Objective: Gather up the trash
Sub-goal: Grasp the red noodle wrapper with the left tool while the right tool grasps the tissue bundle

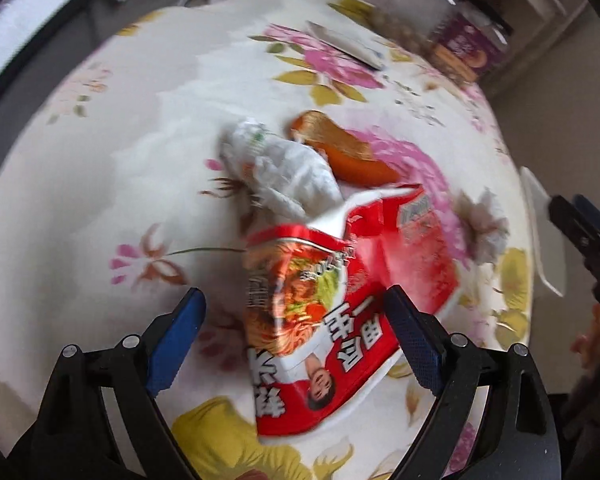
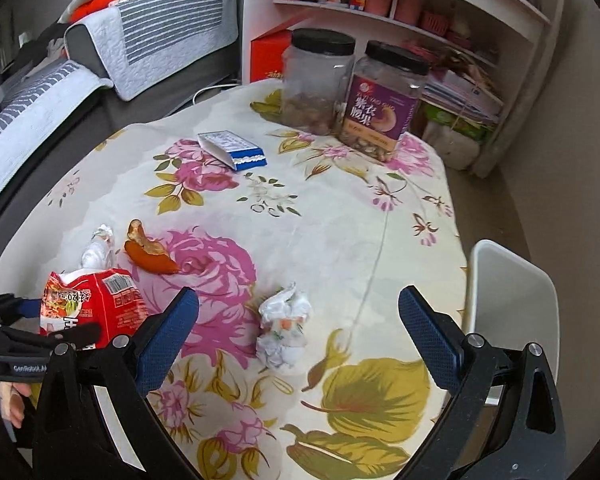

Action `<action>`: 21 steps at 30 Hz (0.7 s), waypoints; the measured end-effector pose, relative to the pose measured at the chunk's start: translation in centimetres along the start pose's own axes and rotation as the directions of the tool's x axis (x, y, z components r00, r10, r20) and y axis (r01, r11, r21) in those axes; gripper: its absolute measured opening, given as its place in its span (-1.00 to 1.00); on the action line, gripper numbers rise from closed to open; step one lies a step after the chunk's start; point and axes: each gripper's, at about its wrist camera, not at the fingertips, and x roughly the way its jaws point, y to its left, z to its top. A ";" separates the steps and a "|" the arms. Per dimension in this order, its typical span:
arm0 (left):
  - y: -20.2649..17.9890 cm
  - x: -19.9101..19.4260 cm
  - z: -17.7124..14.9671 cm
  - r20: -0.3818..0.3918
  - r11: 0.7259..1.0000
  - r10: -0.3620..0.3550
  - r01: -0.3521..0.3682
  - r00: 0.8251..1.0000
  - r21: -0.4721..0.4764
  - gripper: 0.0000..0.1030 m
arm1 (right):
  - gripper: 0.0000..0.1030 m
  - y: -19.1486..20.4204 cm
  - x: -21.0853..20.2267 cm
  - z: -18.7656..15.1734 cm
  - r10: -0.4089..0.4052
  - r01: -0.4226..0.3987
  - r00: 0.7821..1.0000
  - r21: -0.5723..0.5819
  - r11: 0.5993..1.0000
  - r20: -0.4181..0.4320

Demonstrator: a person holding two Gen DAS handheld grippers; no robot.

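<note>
A crushed red instant-noodle cup [image 1: 332, 312] lies on the floral tablecloth between the open jaws of my left gripper [image 1: 296, 312]; it also shows in the right wrist view [image 2: 96, 304]. Beyond it lie a crumpled white wrapper [image 1: 276, 168] and an orange peel [image 1: 340, 152], also seen in the right wrist view as wrapper [image 2: 98, 250] and peel [image 2: 150, 252]. A crumpled tissue [image 2: 284, 332] lies between the open, empty fingers of my right gripper [image 2: 300, 312], slightly ahead; it shows in the left view too [image 1: 486, 228].
Two black-lidded jars [image 2: 384, 100] and a blue-white small box [image 2: 234, 148] stand at the table's far side. A white bin [image 2: 512, 300] sits by the table's right edge. A sofa [image 2: 100, 60] is at left, shelves [image 2: 400, 8] behind.
</note>
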 end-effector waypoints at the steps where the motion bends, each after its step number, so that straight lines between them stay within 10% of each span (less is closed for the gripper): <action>1: -0.2 0.2 0.0 -0.007 1.000 -0.020 0.020 1.000 0.016 0.71 | 0.86 0.0 0.5 0.1 0.002 -0.002 1.000 0.001 1.000 -0.014; 3: -0.9 0.7 -0.1 -0.018 0.998 -0.045 0.046 0.999 0.053 0.70 | 0.86 0.1 1.3 0.1 -0.004 0.004 0.999 0.002 1.000 -0.036; 11: -1.7 -2.0 0.5 0.011 0.987 -0.156 0.156 0.988 0.028 -0.40 | 0.86 -0.2 3.2 1.2 0.032 -0.029 0.996 0.034 0.999 -0.082; 21: 0.9 -11.3 2.8 0.227 0.999 -0.042 0.038 0.973 0.023 -0.44 | 0.86 4.5 5.2 2.9 0.152 -0.158 0.983 -0.047 0.986 -0.103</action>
